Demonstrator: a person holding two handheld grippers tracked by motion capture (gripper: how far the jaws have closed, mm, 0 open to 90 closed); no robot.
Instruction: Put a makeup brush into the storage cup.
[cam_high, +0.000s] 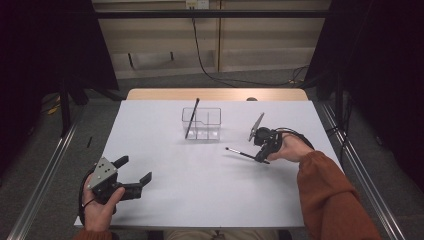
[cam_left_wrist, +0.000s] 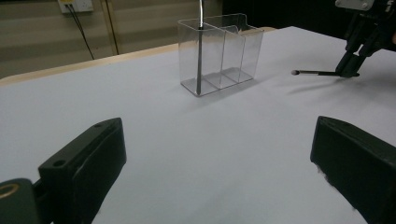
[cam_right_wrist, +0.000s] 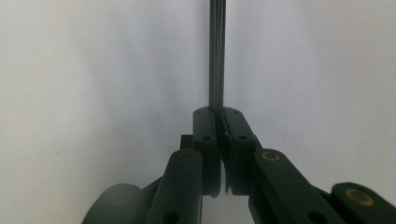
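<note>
Right gripper (cam_right_wrist: 217, 116) clamping one thin dark brush (cam_right_wrist: 216, 51) lying on the white table (cam_high: 200, 185), left gripper (cam_left_wrist: 215, 154) gaping wide, left gripper view revealing the brush's rounded tip, second brush (cam_high: 192, 118) leaning in one clear three-compartment organizer (cam_high: 201, 123) beyond both grippers.
</note>
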